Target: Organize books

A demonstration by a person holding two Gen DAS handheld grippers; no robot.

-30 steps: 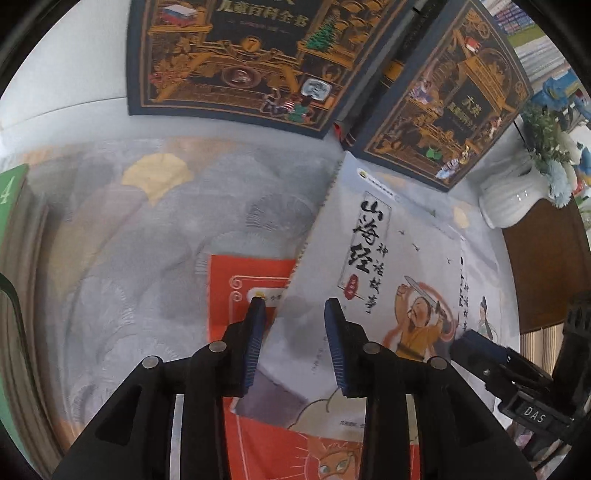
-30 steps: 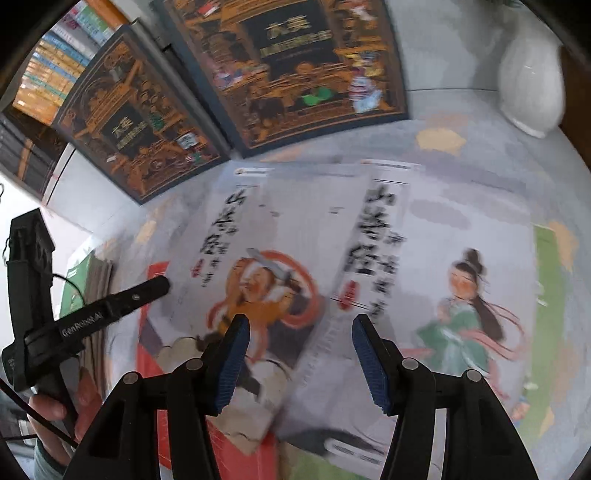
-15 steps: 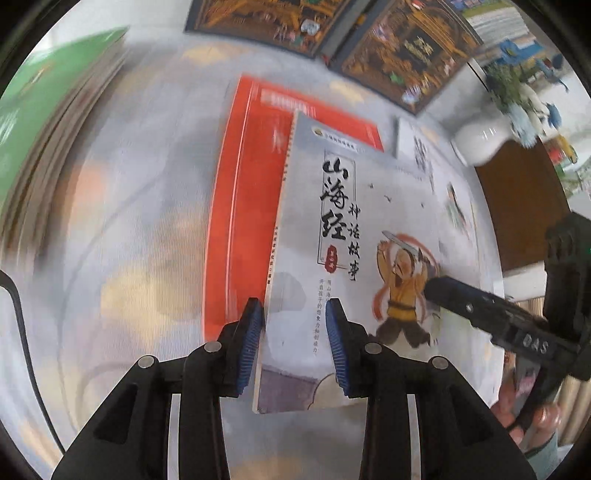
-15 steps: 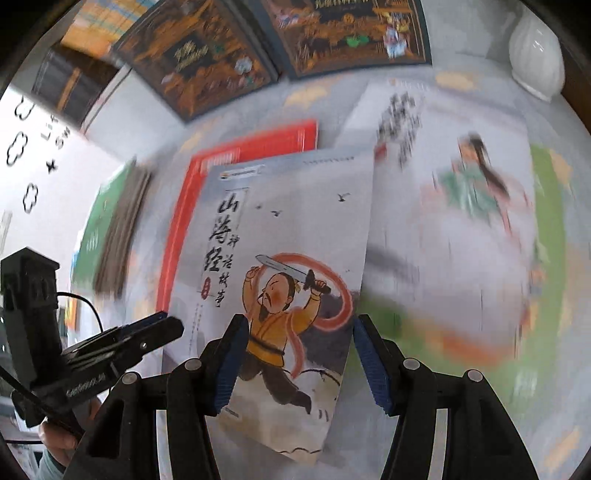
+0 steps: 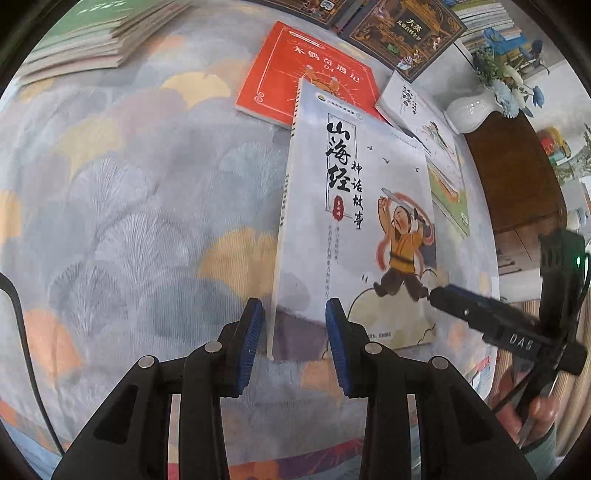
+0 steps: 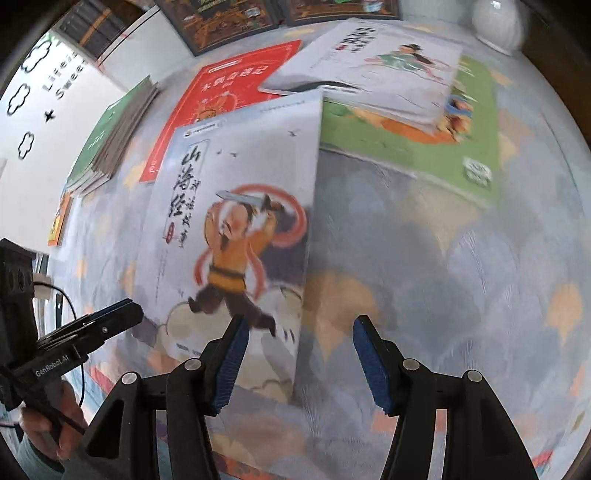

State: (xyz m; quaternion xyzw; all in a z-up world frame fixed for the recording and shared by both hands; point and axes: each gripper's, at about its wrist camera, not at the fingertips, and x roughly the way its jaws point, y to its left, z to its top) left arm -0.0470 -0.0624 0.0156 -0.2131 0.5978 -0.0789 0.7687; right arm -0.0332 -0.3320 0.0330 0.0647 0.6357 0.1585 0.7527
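A grey-white book (image 5: 354, 229) with a sword-swinging figure in orange hangs tilted just above the patterned tablecloth (image 5: 129, 206), casting a shadow. My left gripper (image 5: 294, 332) is shut on its lower spine corner, one pad over the cover and the other past the spine. In the right wrist view the same book (image 6: 236, 206) has its lower right edge between the jaws of my right gripper (image 6: 297, 343). Those jaws are closing; the left pad overlaps the cover and the right pad stands off the edge.
Behind lie a red book (image 5: 295, 77), a white book (image 5: 417, 110) on a green one (image 6: 424, 144), and dark ornate books (image 5: 406, 29) leaning at the back. A stack of green books (image 5: 92, 33) sits far left. A white vase (image 5: 465, 114) stands at the right by a wooden surface (image 5: 517, 177).
Both grippers and the grey-white book have drawn back from the dark books towards the near side. The red book, once mostly covered, now shows its whole cover. The right jaws have narrowed.
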